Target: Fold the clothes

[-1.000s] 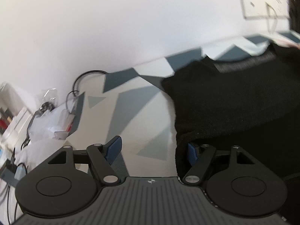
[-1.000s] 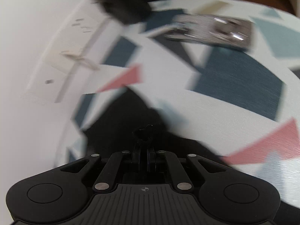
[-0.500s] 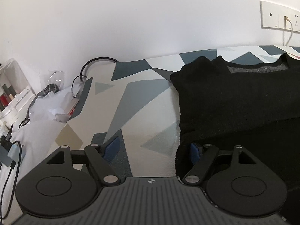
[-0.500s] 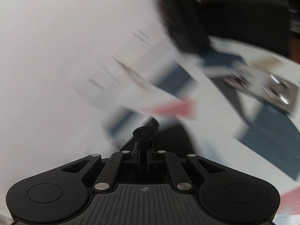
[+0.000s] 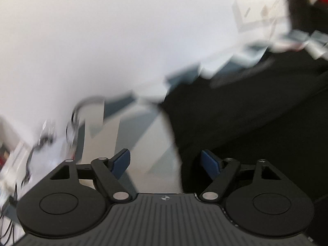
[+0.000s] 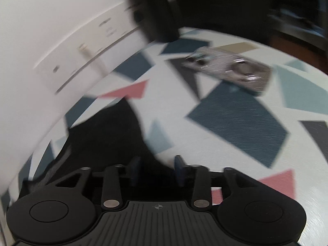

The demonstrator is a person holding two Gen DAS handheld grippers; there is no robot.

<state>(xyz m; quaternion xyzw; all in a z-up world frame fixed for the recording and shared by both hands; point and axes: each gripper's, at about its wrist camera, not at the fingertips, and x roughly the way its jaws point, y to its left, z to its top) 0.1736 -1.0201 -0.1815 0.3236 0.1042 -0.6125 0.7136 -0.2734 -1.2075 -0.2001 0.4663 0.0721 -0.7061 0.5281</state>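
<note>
Left gripper (image 5: 165, 161) jaws wide, empty, black garment (image 5: 256, 127) edge under the right pad. Right gripper (image 6: 156, 169) jaws opening, cloth between them, unpressed. Best let the fold settle flat on the tabletop (image 6: 235, 123) before regripping.

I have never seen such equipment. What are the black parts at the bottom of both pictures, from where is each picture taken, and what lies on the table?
The black parts are two hand-held grippers; a person carries one in each hand. Each picture comes from a camera on its gripper, looking forward along its two fingers.

The left gripper is open and holds nothing; its blue pads straddle the edge of a black garment.

The right gripper is opening; the same garment lies beneath it, not pinched.

The garment lies on a tablecloth with coloured triangles. A shiny, blurred flat object lies farther off.
</note>
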